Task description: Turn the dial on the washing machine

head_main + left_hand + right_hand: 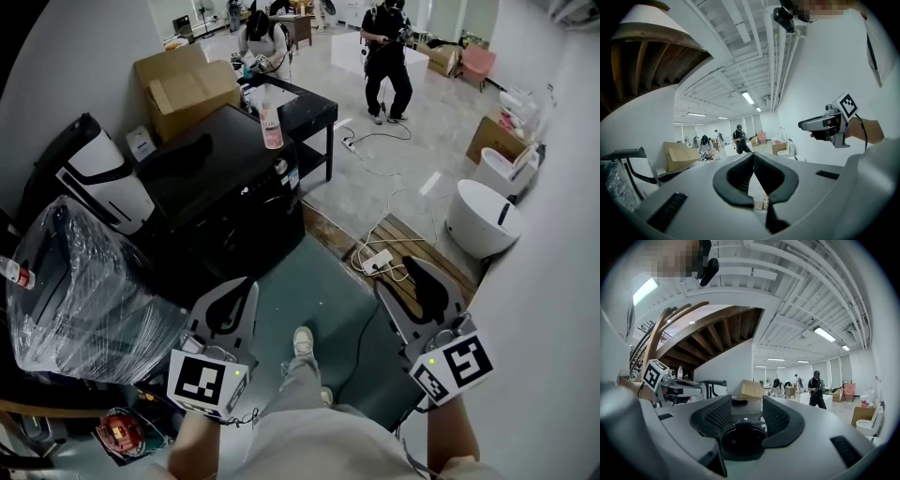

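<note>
— What is sitting at the far left?

— A bundle wrapped in clear plastic [84, 281] is filling that corner. Cardboard boxes [187, 86] are standing against the wall further back.

— And the washing machine?

— The black washing machine [225, 192] is standing just right of the bundle, its front facing the open floor. A pink bottle [272, 127] is standing upright on its top. (The dial is too small to pick out with any certainty.)

— What is the left gripper doing?

— The left gripper [249, 286] is hovering in front of the machine, near it but not touching. Its jaws are meeting at the tips, with nothing between them.

— And the other one?

— The right gripper [394, 272] is hovering further right over the floor, well apart from the machine. Its jaws are standing apart and gripping nothing. In the right gripper view the machine's round door is showing through the gap.

— Anything beyond that?

— A power strip [380, 262] is lying on the floor among cables, and a white round bin [483, 217] is standing near the right wall.
</note>
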